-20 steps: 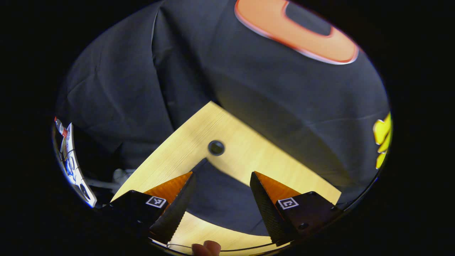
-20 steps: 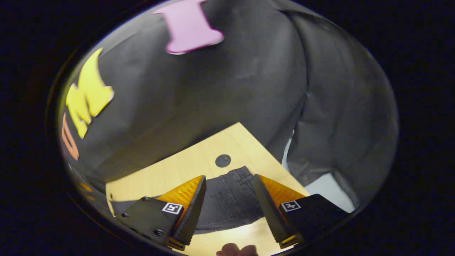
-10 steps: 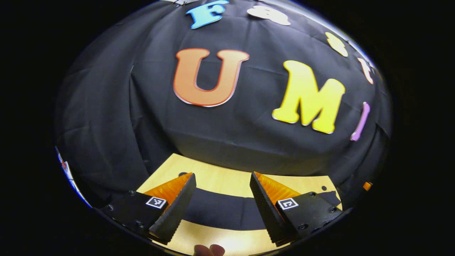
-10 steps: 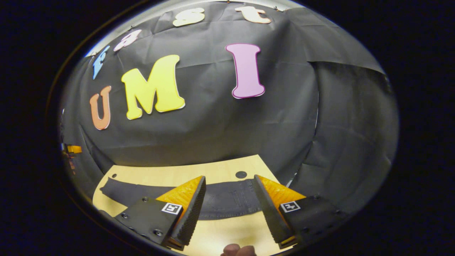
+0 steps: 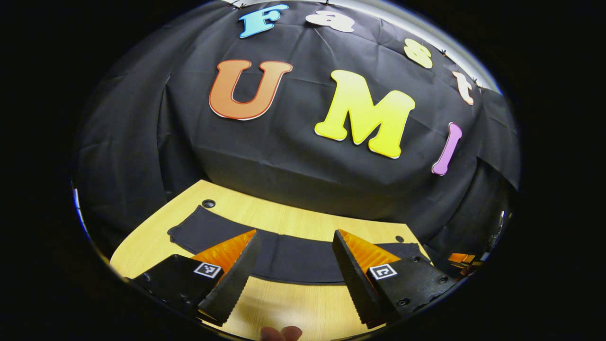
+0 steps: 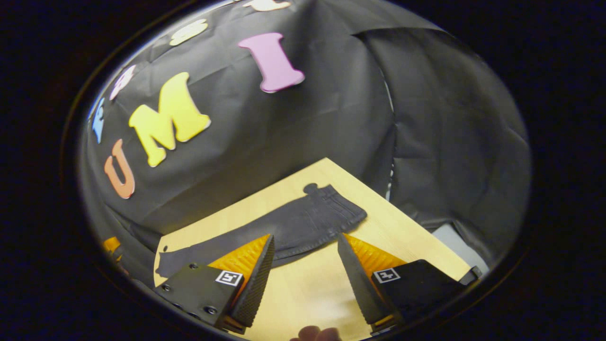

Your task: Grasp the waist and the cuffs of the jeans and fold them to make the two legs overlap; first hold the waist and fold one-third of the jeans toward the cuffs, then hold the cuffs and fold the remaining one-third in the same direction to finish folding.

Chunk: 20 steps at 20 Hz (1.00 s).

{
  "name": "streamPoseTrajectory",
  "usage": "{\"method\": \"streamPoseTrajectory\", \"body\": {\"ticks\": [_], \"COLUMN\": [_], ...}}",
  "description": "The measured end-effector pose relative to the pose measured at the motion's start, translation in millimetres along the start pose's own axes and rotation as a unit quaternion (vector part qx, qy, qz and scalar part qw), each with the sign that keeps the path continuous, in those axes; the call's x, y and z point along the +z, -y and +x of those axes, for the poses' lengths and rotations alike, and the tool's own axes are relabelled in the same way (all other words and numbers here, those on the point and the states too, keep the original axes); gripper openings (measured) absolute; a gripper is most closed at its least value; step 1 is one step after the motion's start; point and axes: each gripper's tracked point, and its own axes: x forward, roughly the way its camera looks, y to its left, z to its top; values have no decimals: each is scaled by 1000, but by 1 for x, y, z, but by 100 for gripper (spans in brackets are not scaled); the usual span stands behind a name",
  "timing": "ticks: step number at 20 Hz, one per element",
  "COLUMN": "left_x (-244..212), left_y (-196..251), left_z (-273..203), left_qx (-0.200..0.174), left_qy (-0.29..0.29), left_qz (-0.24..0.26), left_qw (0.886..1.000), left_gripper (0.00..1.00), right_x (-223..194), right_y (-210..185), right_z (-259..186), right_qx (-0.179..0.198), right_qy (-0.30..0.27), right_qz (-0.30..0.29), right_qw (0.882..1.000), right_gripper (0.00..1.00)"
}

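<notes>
Jeans laid flat across the tabletop, ahead of both open tools.

The jeans are stretched crosswise; the waist is nearer the right tool, the cuffs nearer the left tool; nothing is gripped.

Dark grey jeans, yellow table
</notes>
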Motion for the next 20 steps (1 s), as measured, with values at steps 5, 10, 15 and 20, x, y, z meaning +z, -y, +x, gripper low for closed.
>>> {"method": "streamPoseTrajectory", "body": {"ticks": [5, 10, 15, 20], "left_x": [-20, -47, -54, -59], "left_y": [4, 2, 3, -2], "left_z": [-12, -16, -17, -21], "left_qx": [22, 43, 56, 69], "left_qy": [-23, -61, -75, -83], "left_qz": [25, 32, 35, 32], "left_qw": [999, 997, 995, 994], "left_gripper": [98, 98, 98, 98], "right_x": [-5, -1, 2, 5], "right_y": [41, 69, 79, 73], "right_z": [75, 131, 164, 181], "right_qx": [-19, -31, -33, -20], "right_qy": [-29, -47, -54, -53], "right_qz": [55, 148, 217, 239], "right_qw": [998, 987, 974, 969], "right_gripper": [85, 85, 85, 85]}}
